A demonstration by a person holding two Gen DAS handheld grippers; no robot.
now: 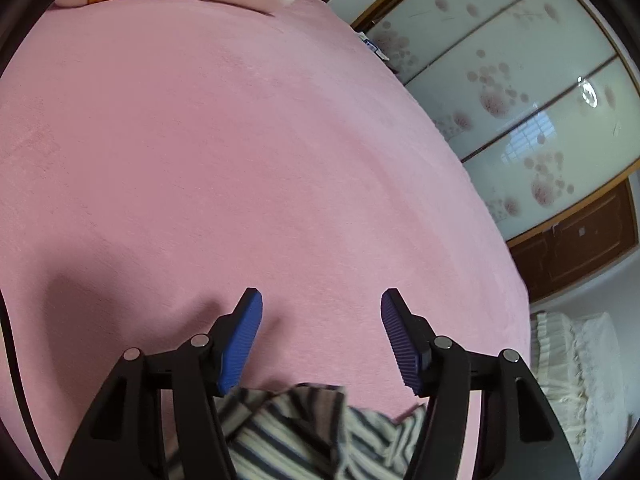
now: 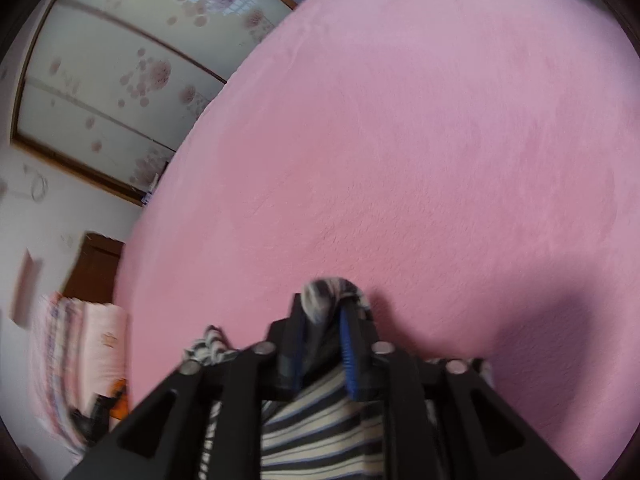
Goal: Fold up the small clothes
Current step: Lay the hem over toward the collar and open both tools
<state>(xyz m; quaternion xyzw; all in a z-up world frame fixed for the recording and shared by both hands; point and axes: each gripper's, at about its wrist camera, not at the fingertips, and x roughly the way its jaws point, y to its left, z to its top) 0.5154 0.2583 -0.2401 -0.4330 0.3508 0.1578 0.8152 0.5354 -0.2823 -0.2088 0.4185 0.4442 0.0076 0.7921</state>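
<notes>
A striped garment [image 2: 320, 432] is pinched in the right gripper [image 2: 326, 316] over a pink bed [image 1: 240, 140]. The left gripper [image 1: 322, 340] is held spread and empty — the crumpled cloth lies just below its fingers, nearer the camera.

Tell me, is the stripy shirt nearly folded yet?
Not yet. Nothing looks folded: the striped garment lies bunched on the pink blanket. In hand: the right gripper is pinching a bit of it, while the left gripper is open above it. Left to do: spreading it flat and every fold.
</notes>
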